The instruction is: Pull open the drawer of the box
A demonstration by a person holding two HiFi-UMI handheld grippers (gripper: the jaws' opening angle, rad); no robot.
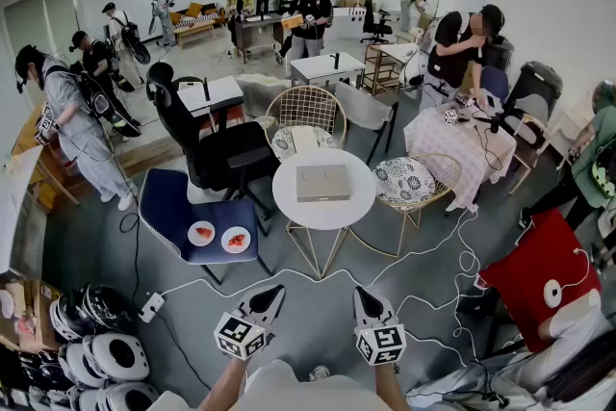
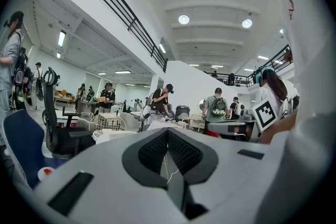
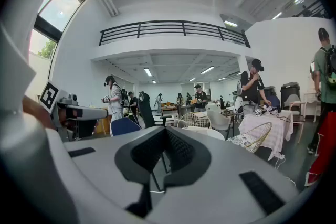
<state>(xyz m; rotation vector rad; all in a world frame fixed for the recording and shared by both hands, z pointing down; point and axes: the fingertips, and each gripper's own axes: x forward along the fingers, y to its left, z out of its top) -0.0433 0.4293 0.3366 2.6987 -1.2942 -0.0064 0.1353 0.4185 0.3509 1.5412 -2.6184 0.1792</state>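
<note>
On round table (image 1: 292,198), box (image 1: 322,181) flat, long axis crosswise

Matt box (image 1: 322,182) on smooth white table (image 1: 294,207)

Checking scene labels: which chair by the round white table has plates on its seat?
The blue chair left of the table, two small plates on it; the gold wire chairs hold cushions.
</note>
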